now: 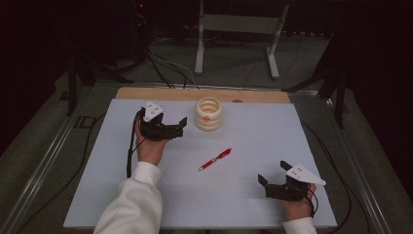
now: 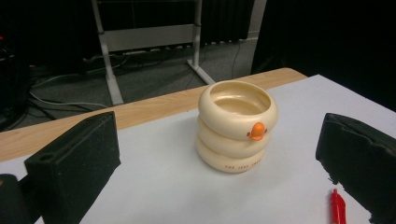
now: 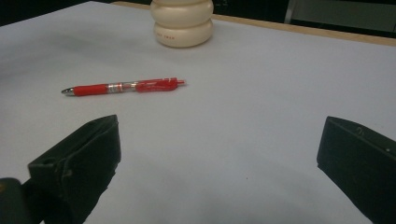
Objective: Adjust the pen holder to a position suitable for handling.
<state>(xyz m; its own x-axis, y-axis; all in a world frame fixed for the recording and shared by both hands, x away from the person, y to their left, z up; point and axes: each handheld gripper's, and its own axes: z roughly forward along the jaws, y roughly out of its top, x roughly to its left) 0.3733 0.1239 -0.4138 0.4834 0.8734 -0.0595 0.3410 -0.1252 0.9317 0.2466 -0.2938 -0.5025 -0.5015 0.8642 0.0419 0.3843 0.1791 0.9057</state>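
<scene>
High view showed the left hand-held gripper [image 1: 183, 127] resting on the white bench [image 1: 253, 195] just beside a cream ringed cup [image 1: 208, 114], jaws spread wide and empty. A red pen [image 1: 215, 159] lay flat near the bench's middle, between the two tools and touching neither. Nearer the front edge, well apart from the pen, the right hand-held gripper [image 1: 272, 173] (also gaping, holding nothing) pointed toward it.
</scene>
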